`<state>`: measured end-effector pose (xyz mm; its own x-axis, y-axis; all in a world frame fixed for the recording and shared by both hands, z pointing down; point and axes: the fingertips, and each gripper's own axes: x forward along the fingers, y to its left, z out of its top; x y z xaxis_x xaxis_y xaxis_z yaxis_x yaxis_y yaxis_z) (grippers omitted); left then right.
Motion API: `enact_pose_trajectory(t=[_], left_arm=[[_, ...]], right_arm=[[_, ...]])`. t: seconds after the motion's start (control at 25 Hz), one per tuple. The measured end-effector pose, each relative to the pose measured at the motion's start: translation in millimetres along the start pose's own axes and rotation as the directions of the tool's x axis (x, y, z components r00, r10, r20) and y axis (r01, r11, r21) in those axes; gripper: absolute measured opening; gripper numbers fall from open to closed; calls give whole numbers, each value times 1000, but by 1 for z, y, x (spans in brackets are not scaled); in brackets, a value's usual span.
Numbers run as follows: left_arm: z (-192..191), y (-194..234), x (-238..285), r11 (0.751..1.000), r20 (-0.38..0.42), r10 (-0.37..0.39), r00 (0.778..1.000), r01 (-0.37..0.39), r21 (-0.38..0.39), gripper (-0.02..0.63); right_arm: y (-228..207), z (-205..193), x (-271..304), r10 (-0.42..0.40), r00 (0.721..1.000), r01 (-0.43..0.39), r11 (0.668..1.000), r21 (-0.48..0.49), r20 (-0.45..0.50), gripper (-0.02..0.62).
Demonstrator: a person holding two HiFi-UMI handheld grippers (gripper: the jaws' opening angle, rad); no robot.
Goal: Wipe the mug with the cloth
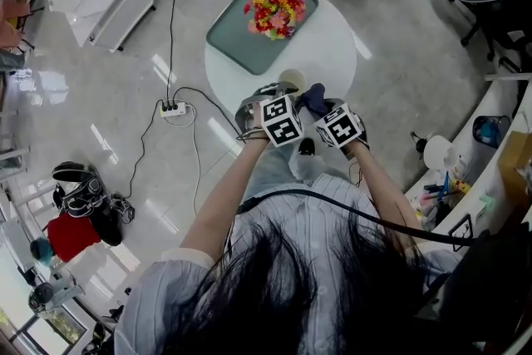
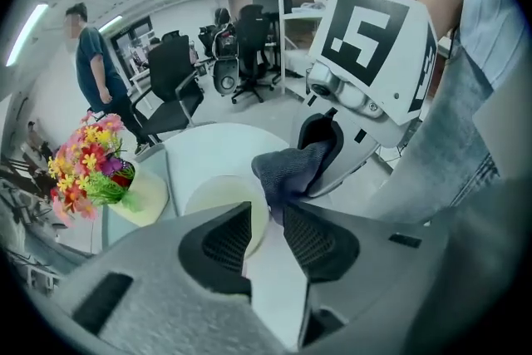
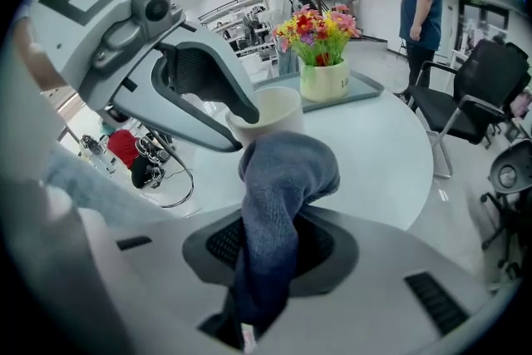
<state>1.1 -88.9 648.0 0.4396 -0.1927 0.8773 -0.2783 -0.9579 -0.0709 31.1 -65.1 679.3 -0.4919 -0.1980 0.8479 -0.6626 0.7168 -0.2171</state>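
1. Left gripper view shows the left gripper [image 2: 266,222] clamped on the wall of the cream mug [image 2: 218,197], with one jaw inside the rim and the other outside.
2. The mug sits at the near side of the round white table [image 2: 208,147] (whether it rests on the top or is lifted clear cannot be told).
3. In the right gripper view, the right gripper [image 3: 274,239] is closed tight on the dark blue cloth [image 3: 278,179]. A bunched fold bulges out past the jaws and touches the mug's outer wall just below the rim.
4. From the head view, both grippers are close together over the table's near edge. The green tray [image 1: 229,37] with the potted flowers [image 1: 274,7] lies on the far side, well apart from the work.
5. The step in hand looks like the wipe itself, at or near its start, since cloth and mug are already in contact.
6. The next move probably calls for rubbing the fold round the wall and over the rim while the left gripper holds the mug firm.
7. The left jaws cover one patch of the rim, so that part likely needs the mug turned or regripped.
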Motion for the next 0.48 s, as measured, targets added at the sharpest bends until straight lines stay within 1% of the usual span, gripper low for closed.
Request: enact_pose_trajectory(t=[0.08, 0.12, 0.24, 0.36, 0.48], left_arm=[[-2, -4, 4, 1000, -9, -12, 1000, 13, 14, 124], [-2, -5, 5, 1000, -13, -13, 1000, 13, 23, 101], [-1, -3, 7, 999, -17, -6, 1000, 7, 47, 64], [-2, -3, 7, 997, -31, -24, 999, 26, 75, 49], [-8, -5, 8, 992, -54, -53, 997, 59, 115, 48]], right_arm=[[-1, 0, -1, 0, 1000, 0, 1000, 3, 1, 101], [-2, 0, -1, 0, 1000, 0, 1000, 4, 1, 101], [-6, 0, -2, -1, 1000, 1, 1000, 2, 1, 101], [-10, 0, -4, -6, 1000, 6, 1000, 1, 0, 101], [-13, 1, -4, -12, 1000, 12, 1000, -1, 0, 101]])
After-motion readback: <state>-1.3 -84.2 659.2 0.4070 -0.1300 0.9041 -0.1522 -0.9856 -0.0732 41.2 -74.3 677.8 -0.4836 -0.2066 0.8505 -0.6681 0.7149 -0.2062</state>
